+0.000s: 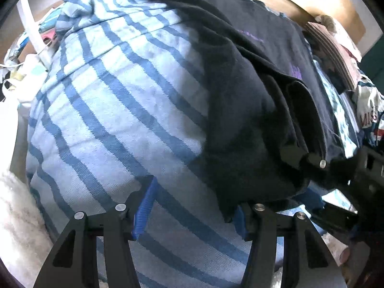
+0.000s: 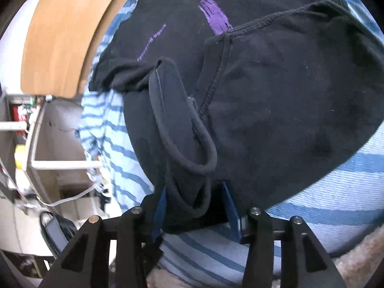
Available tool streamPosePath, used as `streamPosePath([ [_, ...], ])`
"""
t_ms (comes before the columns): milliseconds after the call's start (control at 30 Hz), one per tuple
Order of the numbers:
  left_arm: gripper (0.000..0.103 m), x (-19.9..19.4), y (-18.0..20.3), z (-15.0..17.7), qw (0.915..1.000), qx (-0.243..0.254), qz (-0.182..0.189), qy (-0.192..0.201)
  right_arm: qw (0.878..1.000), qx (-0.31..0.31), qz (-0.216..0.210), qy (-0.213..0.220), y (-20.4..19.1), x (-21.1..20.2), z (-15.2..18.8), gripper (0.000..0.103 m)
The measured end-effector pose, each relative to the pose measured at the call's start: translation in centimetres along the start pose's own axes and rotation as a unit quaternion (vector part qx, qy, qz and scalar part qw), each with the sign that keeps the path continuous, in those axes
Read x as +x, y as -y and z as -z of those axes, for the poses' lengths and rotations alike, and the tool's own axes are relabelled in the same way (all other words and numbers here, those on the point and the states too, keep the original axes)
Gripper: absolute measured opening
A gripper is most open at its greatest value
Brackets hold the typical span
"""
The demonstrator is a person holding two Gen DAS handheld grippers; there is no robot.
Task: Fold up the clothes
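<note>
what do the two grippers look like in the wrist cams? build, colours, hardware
Both match: the left gripper and right gripper have black angular linkage arms with triangular cut-outs, round silver pivot pins at the joints, and blue ribbed finger pads. No cables, markings or sleeves show.

Both wrist views bulge with strong fisheye distortion, straight edges bowing toward dark vignetted corners. In the left view daylight washes the striped blanket (image 1: pixel 100 110) bright from about ten o'clock, while the black garment (image 1: pixel 242 110) swallows detail in shadow toward three o'clock. The right view is dimmer, with motion blur smearing the shelf clutter (image 2: pixel 36 129) near nine o'clock.
</note>
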State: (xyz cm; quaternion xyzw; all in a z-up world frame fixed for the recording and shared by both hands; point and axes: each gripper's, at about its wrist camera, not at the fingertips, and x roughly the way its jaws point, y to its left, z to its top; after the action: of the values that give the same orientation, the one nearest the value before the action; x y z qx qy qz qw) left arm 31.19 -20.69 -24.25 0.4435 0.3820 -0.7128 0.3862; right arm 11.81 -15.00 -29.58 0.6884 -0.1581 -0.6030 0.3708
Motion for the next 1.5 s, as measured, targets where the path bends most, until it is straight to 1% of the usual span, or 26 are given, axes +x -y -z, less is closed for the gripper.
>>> streamPosePath([
  [33, 0.058, 0.0, 0.0, 0.0, 0.9999, 0.003, 0.010, -0.001, 1.000, 0.004, -0.008, 0.003, 0.1, -0.2, -0.1, 0.048],
  [67, 0.058, 0.0, 0.1, 0.0, 0.9996, 0.009, 0.025, -0.004, 1.000, 0.008, -0.015, 0.006, 0.2, -0.4, -0.2, 0.040],
  [100, 0.058, 0.0, 0.4, 0.0, 0.9992, 0.018, 0.035, -0.008, 1.000, 0.008, -0.020, 0.007, 0.2, -0.5, -0.4, 0.035],
  [133, 0.058, 0.1, 0.6, 0.1, 0.9985, 0.028, 0.045, -0.012, 0.999, 0.003, -0.031, 0.008, 0.1, -0.8, -0.4, 0.023],
  [167, 0.058, 0.2, 1.3, 0.2, 0.9974, 0.049, 0.050, -0.017, 0.999, -0.002, -0.042, 0.009, -0.1, -1.2, -0.5, 0.016],
  [200, 0.058, 0.1, 2.0, 0.3, 0.9964, 0.067, 0.049, -0.014, 0.999, -0.010, -0.048, 0.010, -0.6, -1.5, -0.5, 0.015],
  [233, 0.059, 0.0, 2.7, 0.4, 0.9951, 0.085, 0.049, -0.011, 0.999, -0.021, -0.047, 0.014, -1.3, -1.8, -0.5, 0.015],
  [267, 0.059, -0.2, 3.6, 0.4, 0.9942, 0.100, 0.039, 0.000, 0.998, -0.032, -0.046, 0.017, -1.9, -2.2, -0.6, 0.015],
  [367, 0.059, -0.8, 4.7, -0.1, 0.9916, 0.125, -0.005, 0.035, 0.998, -0.060, -0.022, 0.023, -3.3, -2.6, -0.6, 0.014],
  [433, 0.059, -0.6, 4.5, -1.0, 0.9910, 0.120, -0.028, 0.053, 0.998, -0.057, -0.026, 0.024, -3.4, -2.7, -0.6, 0.014],
  [467, 0.059, -0.7, 3.6, -1.5, 0.9909, 0.115, -0.038, 0.057, 0.998, -0.052, -0.030, 0.024, -3.4, -2.8, -0.5, 0.014],
  [533, 0.059, 0.3, 3.7, -2.3, 0.9919, 0.090, -0.059, 0.068, 0.998, -0.044, -0.037, 0.025, -3.4, -3.1, -0.5, 0.014],
  [567, 0.059, 0.7, 3.8, -2.7, 0.9920, 0.076, -0.069, 0.074, 0.998, -0.048, -0.032, 0.028, -3.5, -3.2, -0.4, 0.014],
  [600, 0.059, 1.6, 4.2, -3.3, 0.9927, 0.053, -0.075, 0.078, 0.998, -0.051, -0.029, 0.027, -3.5, -3.2, -0.3, 0.014],
  [667, 0.059, 0.4, 1.2, -2.8, 0.9934, 0.017, -0.080, 0.081, 0.998, -0.054, -0.025, 0.023, -3.5, -2.9, -0.1, 0.013],
  [767, 0.059, 0.3, -0.7, -2.3, 0.9930, -0.031, -0.078, 0.084, 0.998, -0.056, -0.028, 0.003, -3.7, -1.8, 0.4, 0.013],
  [833, 0.060, 0.1, -1.8, -2.0, 0.9911, -0.059, -0.078, 0.090, 0.997, -0.070, -0.018, -0.007, -4.4, -0.8, 0.9, 0.013],
  [900, 0.064, 0.7, -2.6, -2.1, 0.9913, -0.076, -0.075, 0.076, 0.997, -0.076, -0.014, -0.012, -4.7, -0.3, 1.1, 0.013],
  [933, 0.067, 1.0, -3.0, -2.1, 0.9913, -0.085, -0.073, 0.069, 0.997, -0.078, -0.011, -0.014, -4.8, -0.1, 1.1, 0.013],
  [967, 0.068, 1.6, -3.2, -2.3, 0.9925, -0.086, -0.067, 0.056, 0.997, -0.077, -0.004, -0.013, -4.6, 0.1, 1.0, 0.013],
  [1067, 0.073, 2.2, -2.8, -2.6, 0.9948, -0.064, -0.069, 0.040, 0.998, -0.065, 0.008, -0.018, -3.6, 0.7, 0.7, 0.013],
  [1200, 0.074, 2.2, -1.7, -2.9, 0.9959, -0.027, -0.085, 0.012, 0.999, -0.042, 0.011, -0.017, -2.3, 0.6, 0.8, 0.013],
  [1267, 0.074, 2.0, -0.8, -3.1, 0.9938, 0.011, -0.110, -0.012, 0.999, -0.042, 0.012, -0.015, -2.1, 0.3, 0.8, 0.014],
  [1333, 0.077, 1.4, -0.1, -3.2, 0.9894, 0.044, -0.138, -0.012, 0.999, -0.041, 0.012, -0.014, -2.0, 0.1, 0.9, 0.014],
  [1400, 0.077, 0.8, 0.1, -3.3, 0.9869, 0.057, -0.151, -0.008, 0.999, -0.050, 0.014, -0.016, -2.5, 0.0, 0.9, 0.014],
  [1500, 0.078, 1.2, 0.2, -3.2, 0.9837, 0.081, -0.156, -0.035, 0.997, -0.065, 0.024, -0.015, -3.0, 0.0, 0.9, 0.016],
])
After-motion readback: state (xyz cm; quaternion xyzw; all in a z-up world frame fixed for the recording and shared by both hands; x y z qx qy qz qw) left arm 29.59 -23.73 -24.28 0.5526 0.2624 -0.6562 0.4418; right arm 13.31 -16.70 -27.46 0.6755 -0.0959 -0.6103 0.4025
